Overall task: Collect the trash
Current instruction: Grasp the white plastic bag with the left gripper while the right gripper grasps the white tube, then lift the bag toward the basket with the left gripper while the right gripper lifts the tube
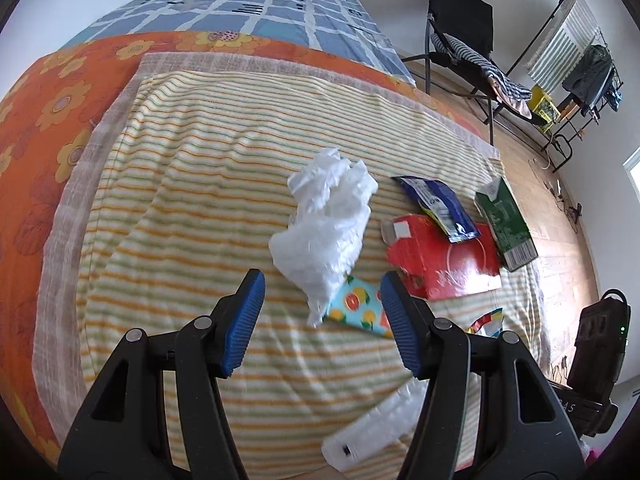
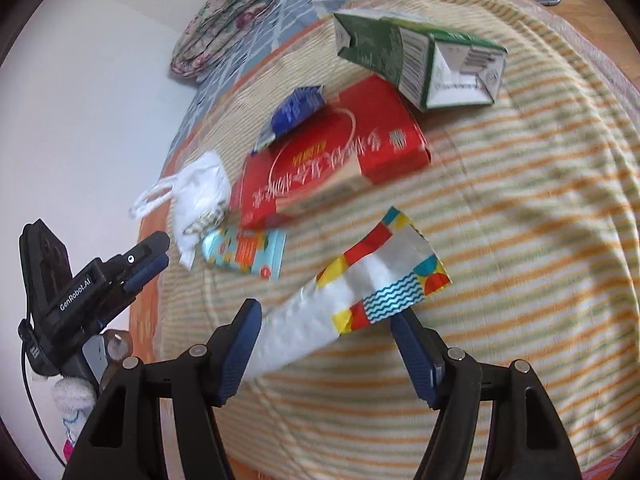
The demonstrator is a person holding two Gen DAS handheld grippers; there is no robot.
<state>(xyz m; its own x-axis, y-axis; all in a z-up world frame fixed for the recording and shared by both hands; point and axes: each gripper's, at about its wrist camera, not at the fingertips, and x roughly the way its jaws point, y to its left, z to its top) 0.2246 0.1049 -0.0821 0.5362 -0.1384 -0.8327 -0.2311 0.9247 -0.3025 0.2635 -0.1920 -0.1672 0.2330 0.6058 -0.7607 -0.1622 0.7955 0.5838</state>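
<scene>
Held both claws spread wide and empty over the striped blanket (image 1: 180, 200) on the bed, presumably to fit around loose, crumpled litter. Nearest the right claw (image 2: 326, 350): a silver wrapper (image 2: 360, 292) with a bright patterned end, lying between the open jaws but not pinched. Poised the left claw (image 1: 322, 326) just short of the white plastic bag (image 1: 324, 220), which lay partly over a fruit-print packet (image 1: 358, 308). Farther right, stacked together: a red box (image 1: 448, 260) under a blue pouch (image 1: 440, 206), with a green carton (image 1: 506, 222) on its side beyond. Probably meant the bag as receptacle for the rest.
</scene>
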